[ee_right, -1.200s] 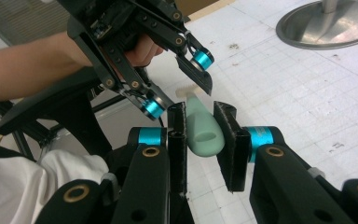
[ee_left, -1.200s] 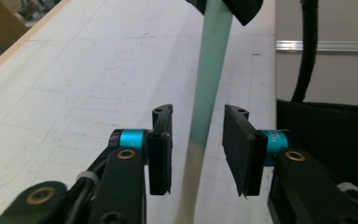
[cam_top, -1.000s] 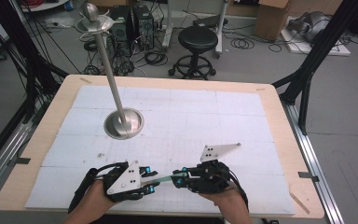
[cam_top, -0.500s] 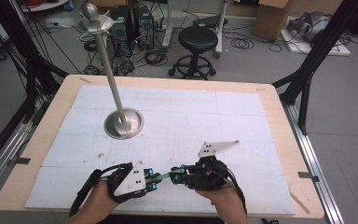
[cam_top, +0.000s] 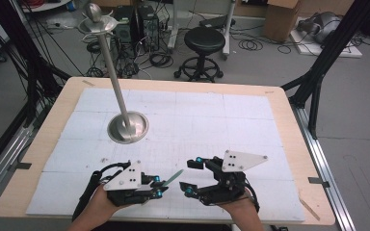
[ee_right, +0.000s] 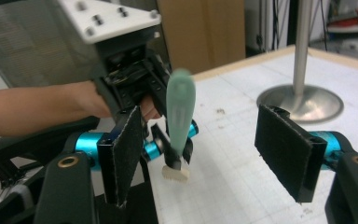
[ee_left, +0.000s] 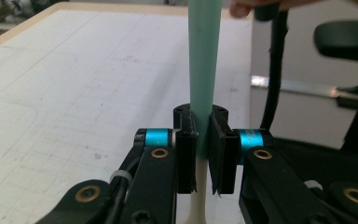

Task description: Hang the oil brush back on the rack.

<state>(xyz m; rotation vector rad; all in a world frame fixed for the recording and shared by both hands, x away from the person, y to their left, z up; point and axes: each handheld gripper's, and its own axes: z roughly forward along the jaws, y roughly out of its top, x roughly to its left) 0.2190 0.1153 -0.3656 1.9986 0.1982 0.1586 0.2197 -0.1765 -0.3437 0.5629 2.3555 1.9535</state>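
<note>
**Left claw holds the green stick, right claw gapes**

Left claw (cam_top: 158, 186), in the high view, sits near the table's front edge with its jaws clamped on one mint-green stick (cam_top: 173, 177). We see the stick run out from the jaws toward the right claw (cam_top: 193, 176), its free end just short of that claw's tips. In the left gripper view the two black jaws pinch the stick (ee_left: 204, 56) between them; it is green above the pinch and whitish below. In the right gripper view the stick (ee_right: 180, 112) shows a flat, rounded green end and a small pale ribbed head under the left claw's jaws.

Our right claw stands wide, its two padded jaws well apart with nothing between them, level with the left claw and facing it.

We count two claws, two hands, one stick and one metal stand (cam_top: 127, 126). The stand is a round base with a tall thin pole, set on the left half of the table (cam_top: 250, 120), well behind the left claw. One black stool (cam_top: 204, 41) stands on the floor beyond the table.

We can read no brand, label or writing anywhere; the white mat shows only faint grid lines.
</note>
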